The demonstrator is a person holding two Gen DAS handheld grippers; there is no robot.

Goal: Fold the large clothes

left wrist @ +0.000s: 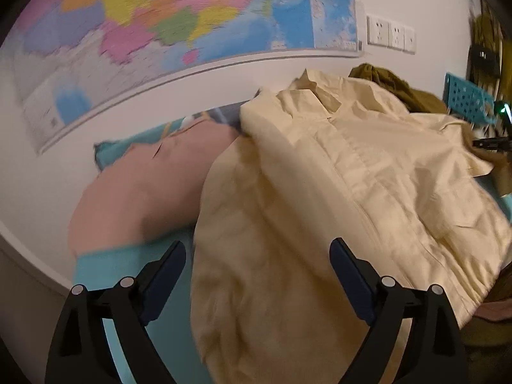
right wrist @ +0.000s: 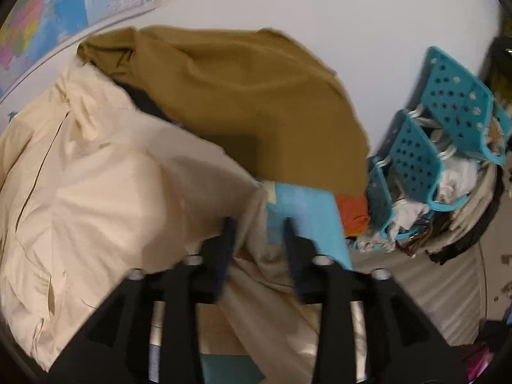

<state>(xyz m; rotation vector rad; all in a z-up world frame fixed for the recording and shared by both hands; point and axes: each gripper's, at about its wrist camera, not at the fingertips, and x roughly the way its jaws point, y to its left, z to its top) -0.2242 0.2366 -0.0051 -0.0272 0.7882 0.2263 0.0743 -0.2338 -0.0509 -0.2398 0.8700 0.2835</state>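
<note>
Our left gripper (left wrist: 257, 257) is released, its jaws wide apart, and it holds nothing. Between and ahead of its fingers lies the cream jacket (left wrist: 336, 176), spread on the blue surface (left wrist: 96, 275), with the collar at the far end and the front placket running away from us to the right. To the left of this gripper we see a pink cloth (left wrist: 144, 185), touching the jacket edge.

Our right gripper (right wrist: 260, 224) has its jaws partly apart, and a fold of the cream jacket (right wrist: 96, 176) sits near its left finger; whether the fabric is pinched, we cannot tell. Beyond it lies a brown garment (right wrist: 240, 96), and to the right a teal basket (right wrist: 416, 160).

We judge the jacket light, soft and a little slippery, so it will sag. We should take it at a hem or a seam, where the cloth is thicker
</note>
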